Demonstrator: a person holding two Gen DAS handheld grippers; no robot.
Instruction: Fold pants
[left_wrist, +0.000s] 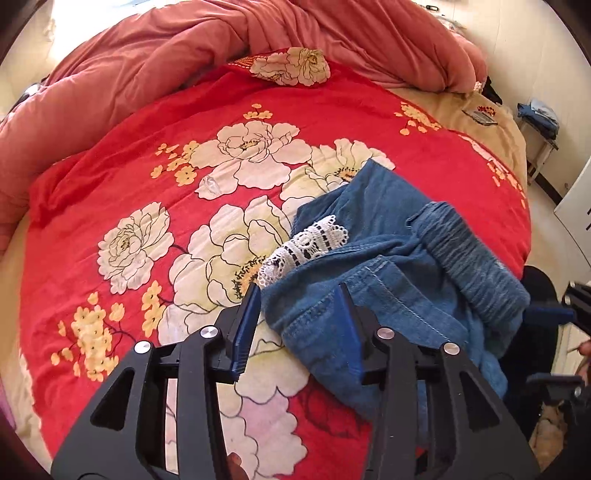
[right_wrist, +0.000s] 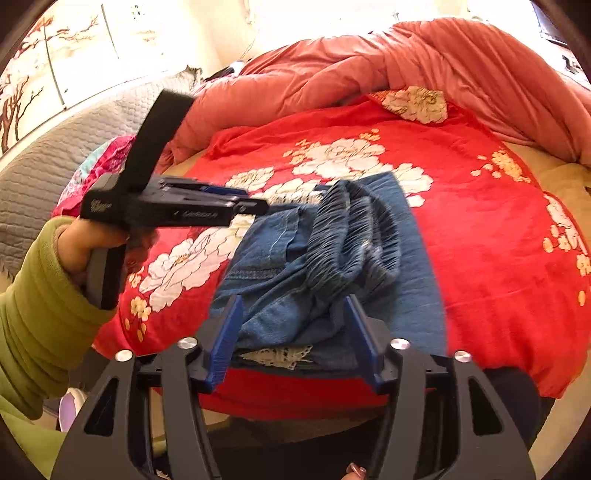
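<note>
Blue denim pants (left_wrist: 399, 266) lie bunched on a red floral blanket (left_wrist: 221, 155), with a ribbed elastic waistband (left_wrist: 476, 258) and a white lace trim (left_wrist: 306, 243). My left gripper (left_wrist: 299, 295) is open, its fingers astride the near edge of the denim. In the right wrist view the pants (right_wrist: 306, 266) lie by the bed's front edge with the waistband (right_wrist: 354, 236) on top. My right gripper (right_wrist: 293, 306) is open just above the near folds. The left gripper (right_wrist: 251, 201) shows there side-on, held in a hand with a green sleeve.
A rumpled salmon quilt (left_wrist: 184, 48) is heaped along the far side of the bed. A grey quilted cover (right_wrist: 48, 162) lies at the left. A small table (left_wrist: 539, 136) stands beyond the bed's right side.
</note>
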